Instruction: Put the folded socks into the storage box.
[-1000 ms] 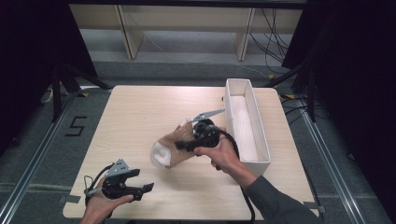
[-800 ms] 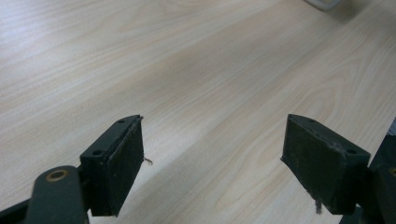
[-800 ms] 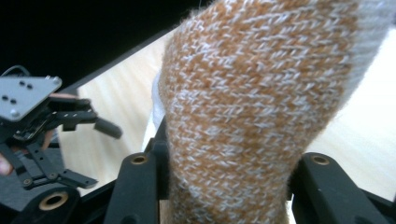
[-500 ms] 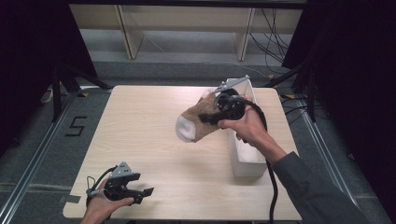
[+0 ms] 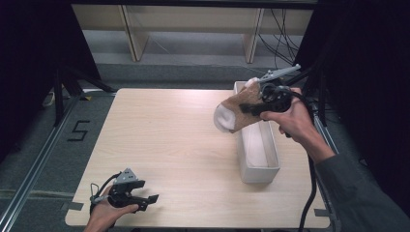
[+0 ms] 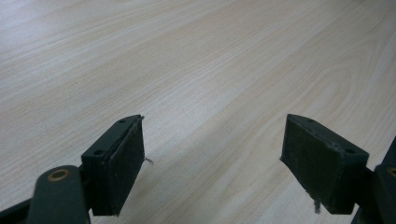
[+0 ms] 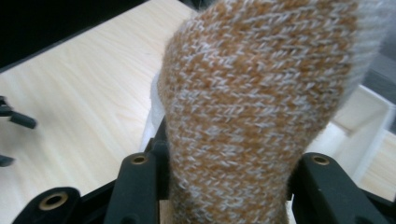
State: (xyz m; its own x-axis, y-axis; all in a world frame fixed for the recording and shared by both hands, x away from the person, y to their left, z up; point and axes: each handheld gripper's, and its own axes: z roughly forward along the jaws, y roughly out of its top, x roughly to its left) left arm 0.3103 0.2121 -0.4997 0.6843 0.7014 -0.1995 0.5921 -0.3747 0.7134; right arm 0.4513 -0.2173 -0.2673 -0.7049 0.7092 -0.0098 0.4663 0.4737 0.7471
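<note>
At right of centre in the high view, the right gripper (image 5: pixel 252 107) had carried a knitted brown-and-white sock (image 5: pixel 235 112) up from mid-table to above the white box (image 5: pixel 258 170) at the table's (image 5: pixel 169 135) right edge, jaws clamped on the wool. The drop into the box looked next. At lower left, the left gripper (image 5: pixel 149 202) rested on the tabletop, jaws apart and empty.
</note>
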